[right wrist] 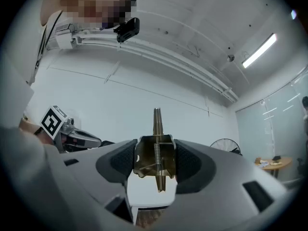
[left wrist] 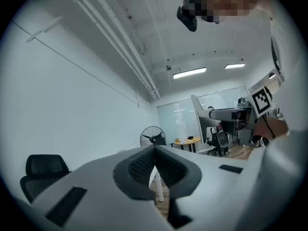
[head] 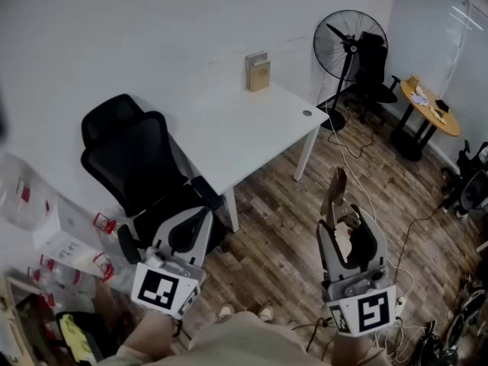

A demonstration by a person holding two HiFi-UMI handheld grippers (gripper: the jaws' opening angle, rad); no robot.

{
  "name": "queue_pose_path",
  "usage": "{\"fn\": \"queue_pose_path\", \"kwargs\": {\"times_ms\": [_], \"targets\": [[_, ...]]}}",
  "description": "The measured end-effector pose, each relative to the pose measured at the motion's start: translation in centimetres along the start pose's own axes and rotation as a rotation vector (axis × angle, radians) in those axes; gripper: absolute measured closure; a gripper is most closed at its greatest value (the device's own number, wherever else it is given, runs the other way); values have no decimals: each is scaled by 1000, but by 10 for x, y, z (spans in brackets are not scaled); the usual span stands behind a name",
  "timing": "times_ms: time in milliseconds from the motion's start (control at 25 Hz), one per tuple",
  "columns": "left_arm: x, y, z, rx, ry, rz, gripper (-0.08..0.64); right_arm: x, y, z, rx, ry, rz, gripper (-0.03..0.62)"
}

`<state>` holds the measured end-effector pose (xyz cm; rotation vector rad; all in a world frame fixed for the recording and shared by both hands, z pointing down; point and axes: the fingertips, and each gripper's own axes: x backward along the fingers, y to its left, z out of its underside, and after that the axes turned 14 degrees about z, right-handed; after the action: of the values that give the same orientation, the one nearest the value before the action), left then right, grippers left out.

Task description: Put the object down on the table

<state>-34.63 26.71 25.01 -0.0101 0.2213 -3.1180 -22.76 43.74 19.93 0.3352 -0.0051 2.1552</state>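
Between the pads of my right gripper [head: 349, 224] sits a brass-coloured metal spring clip [right wrist: 155, 160]. Both pads press on its flat sides, so the gripper is clamped on it at a fairly wide setting. I can see the clip's coil spring running down its middle, and its thin end sticks straight out past the fingertips. From the head view the clip is up in the air over the wooden floor [head: 278, 231], well short of the white surface [head: 252, 124] and not touching it.

My left gripper [head: 200, 218] hangs level with the right one, over by the black office chair [head: 133, 155]. Its pads meet at the tips with nothing between them.

On the far edge of the surface, against the wall, a small box [head: 258, 72] stands upright. A pedestal fan [head: 349, 44] stands on the floor beyond the surface's right end.
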Motion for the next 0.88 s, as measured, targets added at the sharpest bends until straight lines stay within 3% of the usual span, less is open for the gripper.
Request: {"fn": "queue_pose_path", "kwargs": {"times_ms": [280,880], "targets": [[-13,-13,2,-13,5,-13,540,0,-26,6,-31,11,20,350],[-33,-55,14,10,18,-24,540,19,-47,40,-46,83,-65,351]]}}
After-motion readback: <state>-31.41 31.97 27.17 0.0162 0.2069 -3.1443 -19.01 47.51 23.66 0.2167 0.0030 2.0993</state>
